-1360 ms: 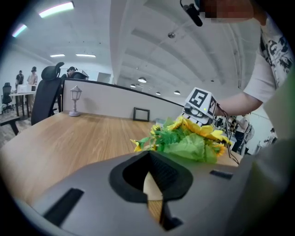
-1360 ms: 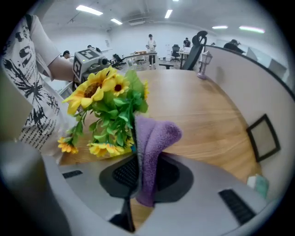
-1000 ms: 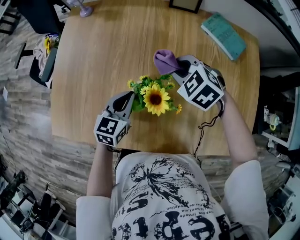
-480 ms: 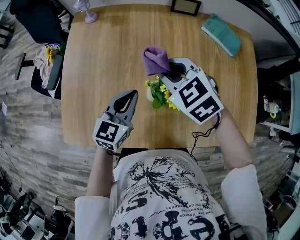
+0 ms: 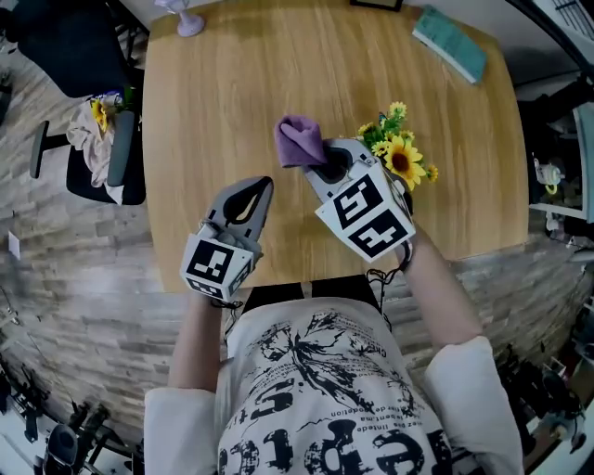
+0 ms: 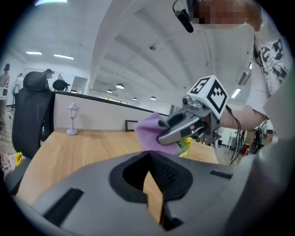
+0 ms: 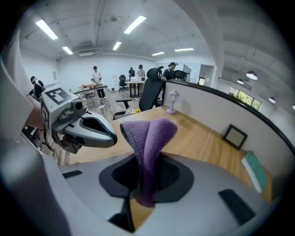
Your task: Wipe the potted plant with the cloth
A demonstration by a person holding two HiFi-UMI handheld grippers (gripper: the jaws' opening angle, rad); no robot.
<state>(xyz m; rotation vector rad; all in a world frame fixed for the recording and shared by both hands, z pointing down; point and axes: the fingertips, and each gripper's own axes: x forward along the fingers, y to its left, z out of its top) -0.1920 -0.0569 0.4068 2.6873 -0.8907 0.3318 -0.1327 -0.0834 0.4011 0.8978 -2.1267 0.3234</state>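
Observation:
The potted plant (image 5: 401, 160), yellow sunflowers over green leaves, stands on the wooden table (image 5: 232, 102) toward its right side. My right gripper (image 5: 322, 160) hangs just left of the plant, shut on a folded purple cloth (image 5: 299, 141) that sticks up out of its jaws. In the right gripper view the cloth (image 7: 150, 136) rises from the closed jaws. My left gripper (image 5: 253, 192) is lower left, shut and empty, apart from plant and cloth. From the left gripper view I see the cloth (image 6: 152, 133) and a bit of the plant (image 6: 186, 145) behind it.
A teal book (image 5: 450, 44) lies at the table's far right corner and a picture frame (image 5: 376, 4) at the far edge. A small lamp (image 5: 190, 19) stands at the far left corner. An office chair (image 5: 102, 148) sits beside the table's left edge.
The left gripper has come away from the plant, toward the near left. The right gripper has carried the cloth leftward over the plant, which now stands at its right instead of between the grippers.

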